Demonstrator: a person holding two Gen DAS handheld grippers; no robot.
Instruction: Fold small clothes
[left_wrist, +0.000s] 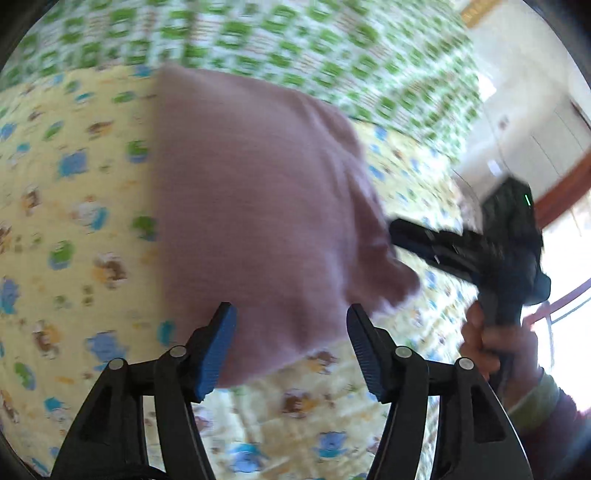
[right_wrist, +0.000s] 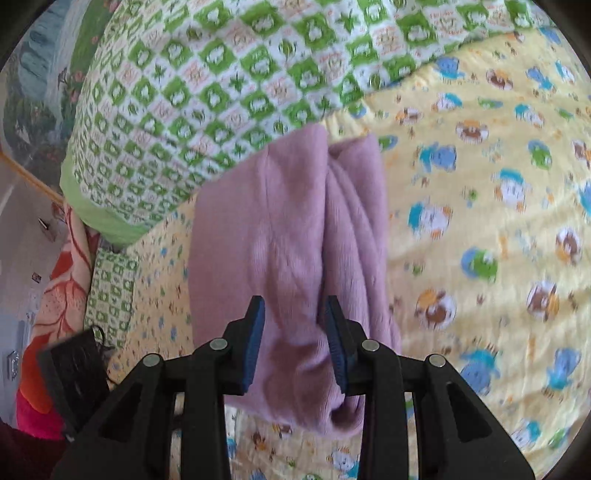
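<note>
A small pink knit garment (left_wrist: 255, 206) lies folded on a yellow cartoon-print sheet (left_wrist: 74, 221). My left gripper (left_wrist: 291, 343) hovers over its near edge with the jaws wide apart and the blue pads clear of the cloth. In the right wrist view the same garment (right_wrist: 280, 229) shows a lengthwise fold running down its middle. My right gripper (right_wrist: 295, 339) stands open above its near end, the cloth showing in the gap with neither pad pressing on it. In the left wrist view, the right gripper (left_wrist: 399, 232), held by a hand (left_wrist: 491, 343), points at the garment's right edge.
A green-and-white checked quilt (right_wrist: 207, 92) is bunched behind the garment. At the left of the right wrist view, a black boxy object with a cable (right_wrist: 74, 369) sits by an orange floral cloth (right_wrist: 62, 288) at the bed's edge. White cupboards (left_wrist: 535, 140) stand beyond the bed.
</note>
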